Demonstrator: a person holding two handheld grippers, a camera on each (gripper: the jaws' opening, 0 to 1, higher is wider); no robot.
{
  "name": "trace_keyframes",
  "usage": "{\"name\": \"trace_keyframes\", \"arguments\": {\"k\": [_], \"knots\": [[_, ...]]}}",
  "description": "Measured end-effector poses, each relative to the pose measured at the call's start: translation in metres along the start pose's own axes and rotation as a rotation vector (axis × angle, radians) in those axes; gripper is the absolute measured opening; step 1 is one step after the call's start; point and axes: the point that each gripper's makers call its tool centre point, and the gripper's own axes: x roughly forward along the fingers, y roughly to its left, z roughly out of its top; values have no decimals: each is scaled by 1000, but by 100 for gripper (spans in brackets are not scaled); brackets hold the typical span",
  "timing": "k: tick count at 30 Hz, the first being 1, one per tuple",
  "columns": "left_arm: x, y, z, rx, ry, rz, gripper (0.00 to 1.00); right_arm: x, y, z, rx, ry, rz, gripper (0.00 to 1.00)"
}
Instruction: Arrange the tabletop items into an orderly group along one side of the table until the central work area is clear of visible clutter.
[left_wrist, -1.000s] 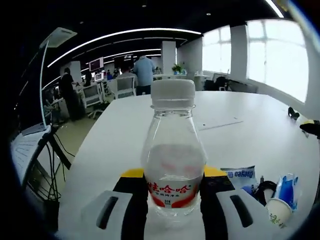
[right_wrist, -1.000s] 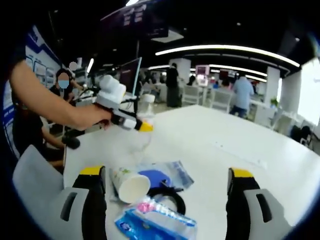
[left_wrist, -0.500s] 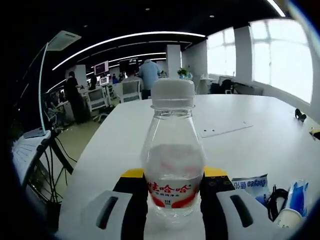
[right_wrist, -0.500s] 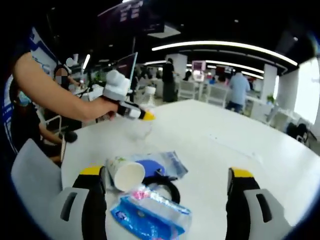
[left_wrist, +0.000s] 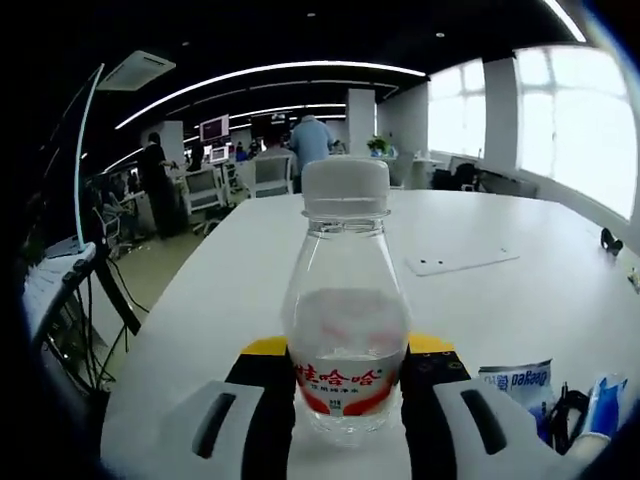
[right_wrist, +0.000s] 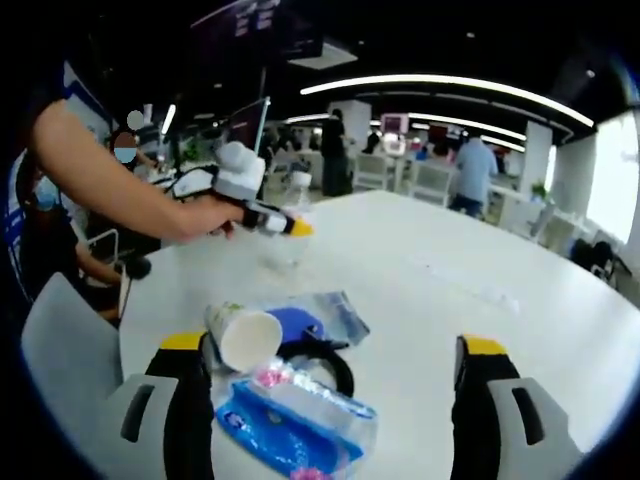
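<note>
A clear plastic bottle with a white cap and a red label stands upright between the jaws of my left gripper, which is shut on it. In the right gripper view a hand holds that left gripper with the bottle at the table's far left side. My right gripper is open, its jaws wide apart. Between them lie a paper cup on its side, a blue snack packet, a black cable coil and a clear blue-printed bag.
The white table stretches far ahead, with a flat white sheet on it. The same pile, a blue-white bag and cable, lies at the lower right of the left gripper view. Office desks, chairs and people stand beyond the table.
Both views have shifted with the hands. The bottle stays clamped in the left gripper. The pile sits further right in the left gripper view and looks a little nearer between the right jaws.
</note>
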Motion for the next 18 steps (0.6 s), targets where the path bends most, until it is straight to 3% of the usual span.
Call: {"name": "trace_keyframes", "arguments": {"k": [2, 3, 4, 10, 18], "knots": [[-2, 3, -7, 6, 5, 12, 39, 2, 3, -2, 2, 5, 6, 100], [-4, 5, -4, -9, -26, 17, 39, 2, 4, -2, 4, 6, 9, 100], [-5, 8, -8, -11, -6, 21, 39, 3, 5, -3, 6, 8, 12, 100], [-4, 10, -10, -10, -24, 27, 39, 7, 8, -5, 7, 20, 22, 99], [3, 10, -5, -35, -40, 61, 39, 7, 6, -3, 6, 18, 20, 99]]}}
